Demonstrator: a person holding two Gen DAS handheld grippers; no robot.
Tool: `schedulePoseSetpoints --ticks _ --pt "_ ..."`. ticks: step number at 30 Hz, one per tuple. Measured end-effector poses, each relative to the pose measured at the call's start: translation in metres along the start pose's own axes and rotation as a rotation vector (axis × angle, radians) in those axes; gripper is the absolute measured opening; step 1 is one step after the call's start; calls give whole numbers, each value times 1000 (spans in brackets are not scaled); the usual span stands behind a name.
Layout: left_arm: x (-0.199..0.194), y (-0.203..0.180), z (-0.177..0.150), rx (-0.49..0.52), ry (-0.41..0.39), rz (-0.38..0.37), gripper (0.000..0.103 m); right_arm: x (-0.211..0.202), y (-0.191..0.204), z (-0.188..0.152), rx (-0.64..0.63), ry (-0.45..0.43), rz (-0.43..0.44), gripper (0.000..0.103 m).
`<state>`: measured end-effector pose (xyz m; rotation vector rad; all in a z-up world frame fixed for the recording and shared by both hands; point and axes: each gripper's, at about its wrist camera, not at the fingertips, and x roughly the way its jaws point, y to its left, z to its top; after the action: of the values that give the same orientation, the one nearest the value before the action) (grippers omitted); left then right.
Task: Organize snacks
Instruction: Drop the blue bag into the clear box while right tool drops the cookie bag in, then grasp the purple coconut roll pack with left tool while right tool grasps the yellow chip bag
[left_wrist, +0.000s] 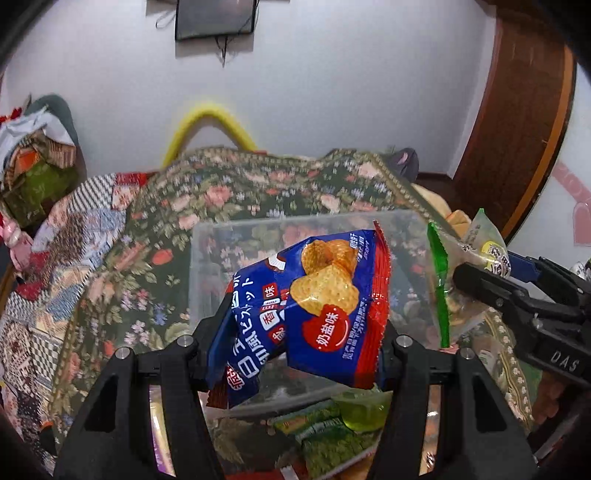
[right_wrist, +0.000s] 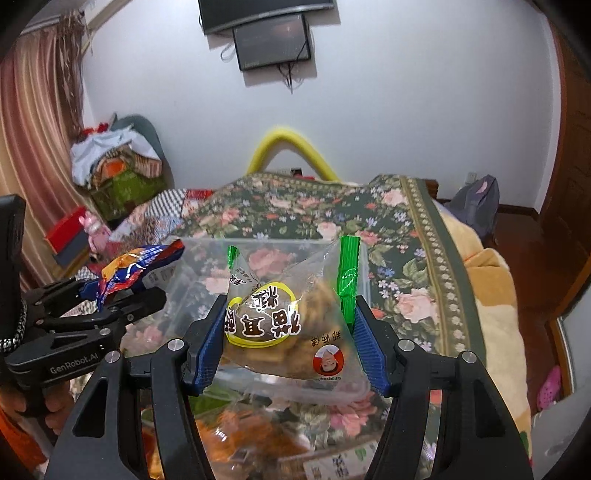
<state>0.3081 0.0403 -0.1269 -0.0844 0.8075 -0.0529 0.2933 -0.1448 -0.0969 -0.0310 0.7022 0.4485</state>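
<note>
Above the clear bin (left_wrist: 295, 229) on a floral bedspread (left_wrist: 155, 236), the left gripper (left_wrist: 295, 332) clamps a blue chip bag (left_wrist: 325, 306), the right gripper (right_wrist: 288, 332) a clear pastry packet (right_wrist: 280, 325).

Two claws, one blue snack bag (left_wrist: 325, 306), one clear snack bag (right_wrist: 288, 325), one clear bin (left_wrist: 207, 266).

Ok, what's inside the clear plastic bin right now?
Through the clear plastic bin only the floral cloth shows; no snacks visible inside. The blue chip bag and green-sealed clear packet, held in the grippers, cover much of its floor.
</note>
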Motion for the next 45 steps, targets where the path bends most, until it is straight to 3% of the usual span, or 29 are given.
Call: schedulePoseSetpoints --ticks 6,12,17,23,33,38,45 --pt "28 2 1 7 51 9 60 26 -3 3 -19 76 -4 61" --pt "48 9 -1 -26 129 -27 61 40 -7 1 -1 136 -6 63" --pt "41 7 -2 -8 98 -43 66 41 -6 2 -4 150 6 66" --pt "10 6 4 -1 43 -54 66 25 3 8 -50 113 -11 66" --pt "-71 18 -1 42 -63 -30 67 -38 6 9 -53 5 5 66" --pt "-94 29 -20 42 -68 -11 67 -61 3 0 -57 -22 -8 66" --pt "-103 55 -56 24 -19 44 67 -79 -7 -29 -33 6 -44 68"
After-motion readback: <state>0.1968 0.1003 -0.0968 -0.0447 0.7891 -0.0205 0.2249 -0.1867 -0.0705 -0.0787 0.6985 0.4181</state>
